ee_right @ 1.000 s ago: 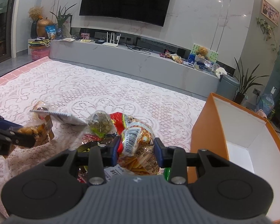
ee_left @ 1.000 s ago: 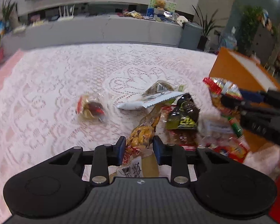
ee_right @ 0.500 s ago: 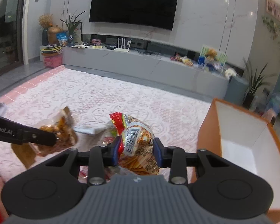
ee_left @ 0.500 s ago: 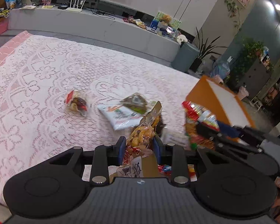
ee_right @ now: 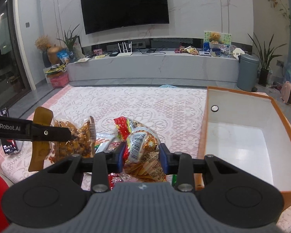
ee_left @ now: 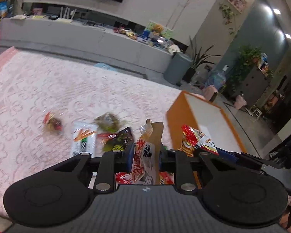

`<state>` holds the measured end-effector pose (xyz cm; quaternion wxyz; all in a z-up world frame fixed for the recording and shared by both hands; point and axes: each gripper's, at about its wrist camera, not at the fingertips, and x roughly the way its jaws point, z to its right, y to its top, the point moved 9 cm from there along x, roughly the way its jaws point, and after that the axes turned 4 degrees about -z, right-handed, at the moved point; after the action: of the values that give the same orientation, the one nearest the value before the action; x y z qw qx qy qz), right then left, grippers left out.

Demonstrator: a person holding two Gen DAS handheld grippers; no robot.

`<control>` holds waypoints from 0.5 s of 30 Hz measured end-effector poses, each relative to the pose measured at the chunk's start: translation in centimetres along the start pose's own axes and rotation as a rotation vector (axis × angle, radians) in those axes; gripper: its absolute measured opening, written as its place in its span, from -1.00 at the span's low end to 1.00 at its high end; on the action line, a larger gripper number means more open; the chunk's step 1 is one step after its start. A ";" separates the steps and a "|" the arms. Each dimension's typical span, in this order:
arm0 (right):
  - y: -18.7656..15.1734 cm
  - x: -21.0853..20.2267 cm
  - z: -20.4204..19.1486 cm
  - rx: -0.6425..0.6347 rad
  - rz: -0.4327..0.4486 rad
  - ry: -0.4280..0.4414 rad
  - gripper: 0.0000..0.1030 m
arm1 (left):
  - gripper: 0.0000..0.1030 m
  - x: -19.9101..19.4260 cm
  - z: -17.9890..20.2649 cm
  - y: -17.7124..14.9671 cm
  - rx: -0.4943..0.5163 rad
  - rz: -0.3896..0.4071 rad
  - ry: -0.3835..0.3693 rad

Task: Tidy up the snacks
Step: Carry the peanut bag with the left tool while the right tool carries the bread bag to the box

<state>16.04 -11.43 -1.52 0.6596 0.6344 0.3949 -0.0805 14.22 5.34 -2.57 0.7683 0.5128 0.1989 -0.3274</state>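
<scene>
My left gripper [ee_left: 145, 150] is closing its jaws, and the pads press on a clear bag of brown fried nuts with a tan header card [ee_left: 145, 163], held above the table. The right wrist view shows that same nut bag [ee_right: 75, 139] hanging from the left gripper [ee_right: 67, 134] at the left. My right gripper [ee_right: 142, 155] is shut on a puffy red and orange snack bag with a barcode [ee_right: 143, 143]. The left wrist view has this red bag [ee_left: 196, 139] just right of my fingers. The orange box [ee_right: 201, 132] with a white, bare inside stands to the right, also visible as the orange box [ee_left: 176, 116].
Loose snacks lie on the pink lace cloth [ee_left: 48, 81]: a small red-wrapped one [ee_left: 52, 121], a white packet [ee_left: 83, 139], a green bag [ee_left: 108, 120] and a dark bag [ee_left: 118, 139]. A grey bin [ee_right: 247, 71] and a long TV cabinet [ee_right: 155, 64] stand beyond.
Both grippers have risen with their bags and swung right, toward the orange box. The nut bag has turned between the left fingers, its printed label now facing the camera.
</scene>
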 end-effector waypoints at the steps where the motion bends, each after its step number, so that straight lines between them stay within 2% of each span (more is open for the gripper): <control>1: 0.2 -0.3 0.4 0.008 0.005 -0.002 -0.33 | -0.51 0.0 0.7 0.3 0.012 0.006 -0.004; 9: 2.7 -3.0 4.9 0.026 0.040 -0.054 -0.33 | -0.51 2.0 7.7 3.2 0.100 0.011 -0.116; 15: 3.9 -4.0 10.0 0.049 0.002 -0.127 -0.34 | -0.51 5.7 13.6 4.0 0.173 -0.031 -0.212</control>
<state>19.92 -21.35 2.84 0.6676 0.6445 0.3497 -0.1295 20.69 -7.77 1.79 0.7327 0.5368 0.0955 -0.4073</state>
